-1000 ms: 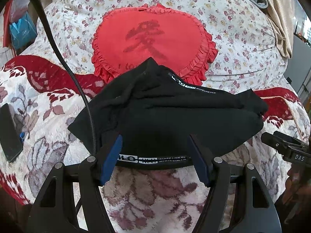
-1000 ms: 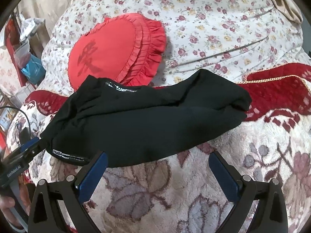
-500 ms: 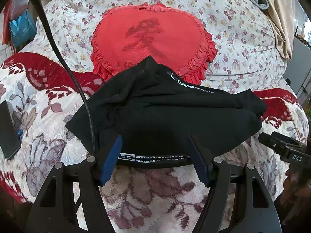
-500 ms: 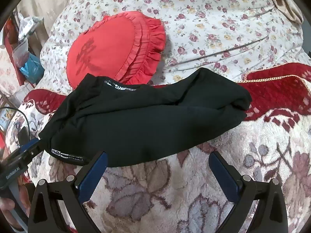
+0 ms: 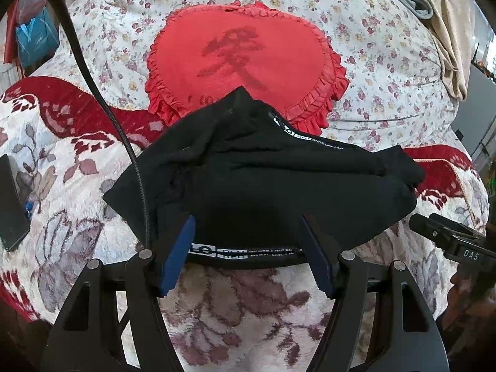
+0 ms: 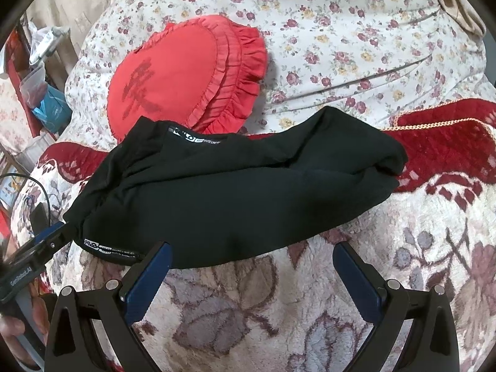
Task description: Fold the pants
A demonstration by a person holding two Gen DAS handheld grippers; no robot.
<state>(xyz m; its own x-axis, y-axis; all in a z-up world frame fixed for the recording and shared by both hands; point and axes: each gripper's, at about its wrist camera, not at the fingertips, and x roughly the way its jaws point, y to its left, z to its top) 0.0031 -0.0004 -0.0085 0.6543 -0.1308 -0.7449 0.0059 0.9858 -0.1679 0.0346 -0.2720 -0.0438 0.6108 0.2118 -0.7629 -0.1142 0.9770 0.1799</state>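
The black pants [image 5: 263, 186] are seen bunched on a floral blanket [image 5: 241, 310] on the bed, their far edge overlapping the red heart pillow [image 5: 241, 55] at 12 o'clock. The left hand-held gripper [image 5: 248, 232] is held with jaws apart at the printed waistband [image 5: 245, 252], which lies between them unclamped. The right hand-held gripper [image 6: 252, 257] is also spread wide, at the pants' near hem, with bare blanket beneath. A cable [image 5: 124, 142] is draped across the pants at 9 o'clock. A phone [image 5: 11, 210] is cut off at the left edge.
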